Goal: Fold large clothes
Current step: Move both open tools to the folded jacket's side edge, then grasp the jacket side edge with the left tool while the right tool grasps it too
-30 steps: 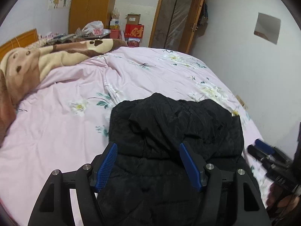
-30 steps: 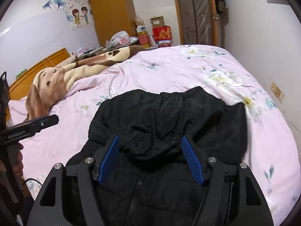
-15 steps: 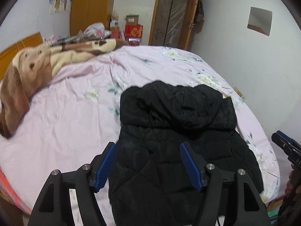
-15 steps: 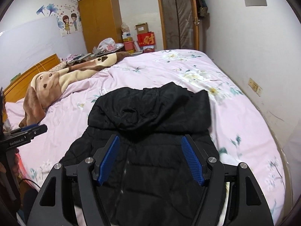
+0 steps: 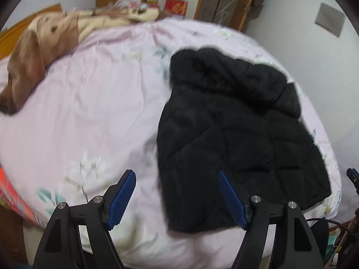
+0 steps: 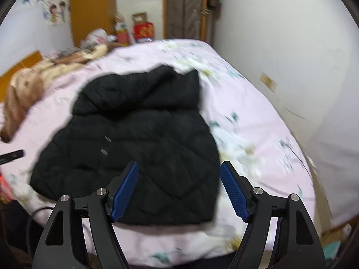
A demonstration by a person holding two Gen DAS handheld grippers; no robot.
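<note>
Your left gripper (image 5: 176, 198) has its blue pads spread wide with nothing between them; the jaws have just been opening further, and the same holds for your right gripper (image 6: 179, 190), wide apart and empty. From the left wrist view, the left pad sits over bare pink bedsheet (image 5: 94, 116) while the right pad overlaps the lower left edge of the black quilted jacket (image 5: 235, 130), so the garment lies to the right of your left fingers and above them in the frame. From the right wrist view it is mirrored: the jacket (image 6: 139, 139) fills the centre and left, its lower right corner just between and ahead of the pads. The jacket lies flat near the bed's near edge, its long axis running from the hem at the bottom of the frame up to the bunched hood end at the top. Each gripper looks about equally near its own hem corner, so the coming grasp probably takes both corners together.
</note>
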